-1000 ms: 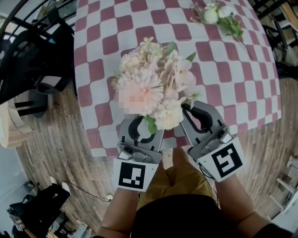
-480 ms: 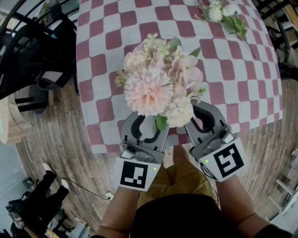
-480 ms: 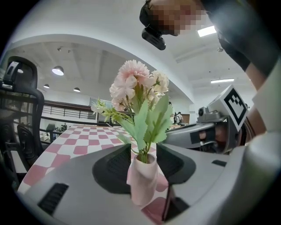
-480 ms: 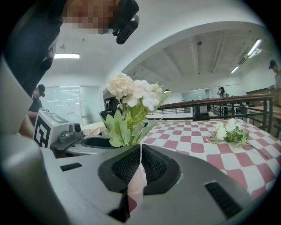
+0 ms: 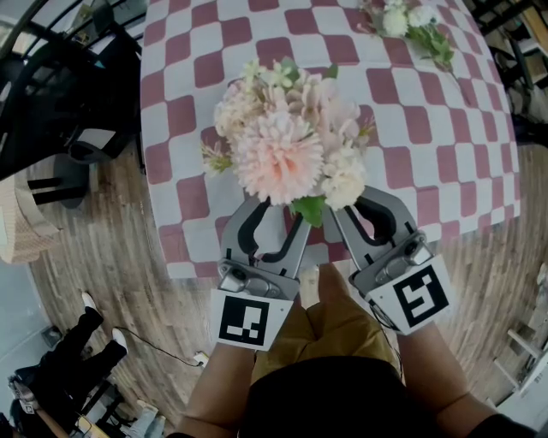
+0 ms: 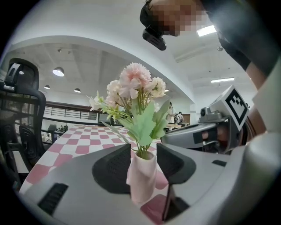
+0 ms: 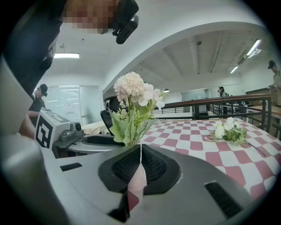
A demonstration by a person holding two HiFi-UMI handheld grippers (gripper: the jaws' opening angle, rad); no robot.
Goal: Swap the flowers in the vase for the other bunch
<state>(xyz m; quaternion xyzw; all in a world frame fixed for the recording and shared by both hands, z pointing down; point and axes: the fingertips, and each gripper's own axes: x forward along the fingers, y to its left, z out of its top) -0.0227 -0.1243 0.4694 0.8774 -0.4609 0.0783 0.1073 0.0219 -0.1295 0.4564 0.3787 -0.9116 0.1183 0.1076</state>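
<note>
A bunch of pale pink flowers (image 5: 287, 141) stands up over the near edge of the checked table (image 5: 428, 154). Its stems end in a pale pink wrap (image 6: 141, 178). My right gripper (image 5: 347, 210) is shut on a thin edge of that wrap (image 7: 137, 180). My left gripper (image 5: 281, 216) is open; its jaws have just been opening, and the wrap stands between them with a gap on each side. The other bunch (image 5: 411, 26), white with green leaves, lies at the table's far right, also seen in the right gripper view (image 7: 227, 131).
A black office chair (image 5: 60, 94) stands left of the table on the wooden floor (image 5: 94, 257). A person's legs and shoes (image 5: 77, 342) show at the lower left. The table's near edge runs just under both grippers.
The left gripper's jaws have spread wider around the wrapped stems. The pink bunch has shifted slightly further over the table. Both hands have stayed about where they were.
</note>
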